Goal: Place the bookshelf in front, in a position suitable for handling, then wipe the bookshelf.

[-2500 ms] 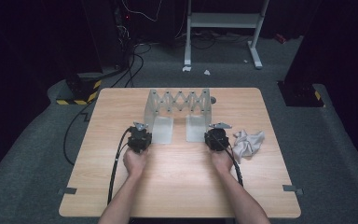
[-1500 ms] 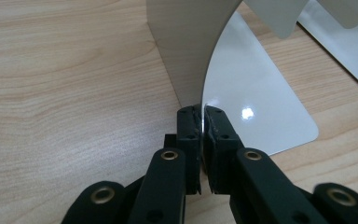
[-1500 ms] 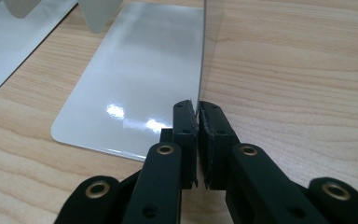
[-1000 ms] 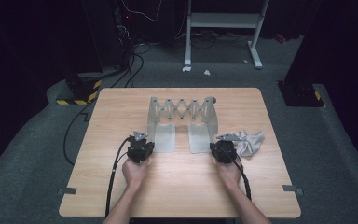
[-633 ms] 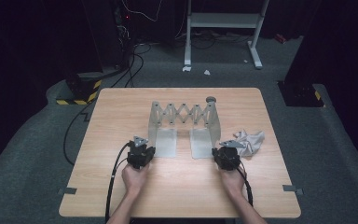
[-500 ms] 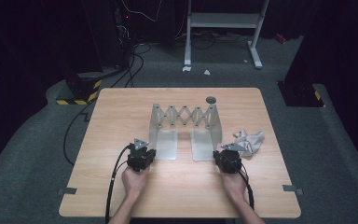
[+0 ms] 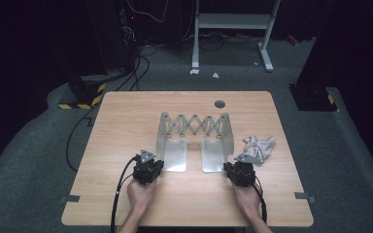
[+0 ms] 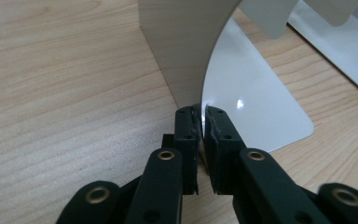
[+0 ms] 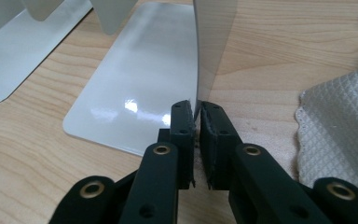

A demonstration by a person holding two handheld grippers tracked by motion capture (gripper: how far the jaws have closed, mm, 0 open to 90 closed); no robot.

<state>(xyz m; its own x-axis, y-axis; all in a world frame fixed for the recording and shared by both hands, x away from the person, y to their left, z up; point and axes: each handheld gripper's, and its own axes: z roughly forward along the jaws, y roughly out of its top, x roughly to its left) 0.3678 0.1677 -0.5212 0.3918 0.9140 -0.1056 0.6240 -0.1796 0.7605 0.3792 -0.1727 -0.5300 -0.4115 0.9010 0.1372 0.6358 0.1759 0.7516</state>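
A silver metal rack (image 7: 196, 126) with a scissor lattice between two end plates stands in the middle of the wooden table (image 7: 126, 121). In the high view my left gripper (image 7: 156, 161) is at its left end plate and my right gripper (image 7: 233, 163) at its right one. In the left gripper view my left gripper (image 8: 200, 112) is shut on the near edge of the upright plate (image 8: 182, 42). My right gripper (image 9: 196, 107) has just been opening. A narrow gap shows between its pads, and the edge of the right upright plate (image 9: 214, 42) stands between the tips.
A crumpled grey cloth (image 7: 260, 145) lies just right of the rack, close to my right gripper, and appears again as cloth (image 9: 340, 121). A round cable hole (image 7: 219, 104) sits behind the rack. Black cables (image 7: 119, 194) trail off the near edge. A white stand (image 7: 233, 22) is beyond the table.
Both hands have drawn back toward the near table edge, bringing the rack along. Its lattice has stretched wider, and the right end plate now stands nearer the cloth.
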